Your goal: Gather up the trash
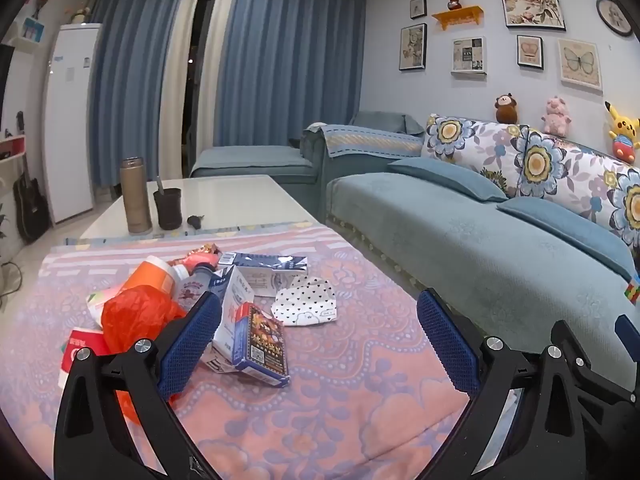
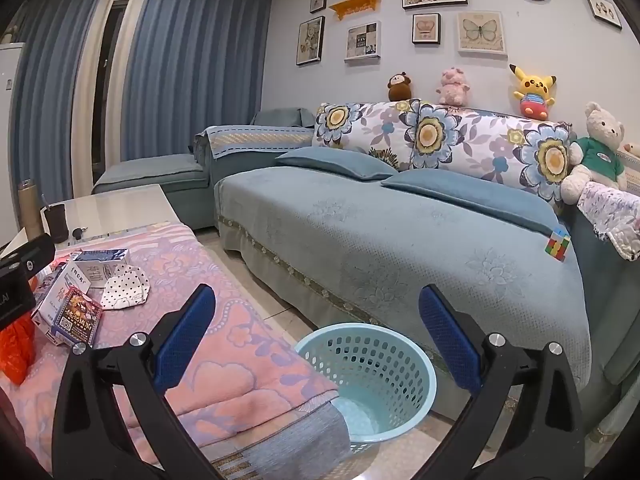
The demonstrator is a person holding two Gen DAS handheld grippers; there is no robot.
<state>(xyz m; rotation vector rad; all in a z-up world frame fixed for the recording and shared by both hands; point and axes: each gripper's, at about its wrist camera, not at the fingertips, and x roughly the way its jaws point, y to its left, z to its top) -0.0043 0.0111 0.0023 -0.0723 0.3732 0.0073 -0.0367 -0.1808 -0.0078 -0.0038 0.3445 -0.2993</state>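
Left tongs (image 1: 318,340) agape; card box (image 1: 264,346) beside left finger.

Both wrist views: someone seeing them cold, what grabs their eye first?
Probably the heap of trash on the pink cloth, an orange plastic bag at its near-left edge beside the open left gripper. Next, the empty turquoise basket on the floor between table and sofa, framed by the open right gripper.

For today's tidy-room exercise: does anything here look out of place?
Yes. A heap of trash, cartons, a red plastic bag and a spotted wrapper, litters the pink table cover, while the blue basket below holds nothing.
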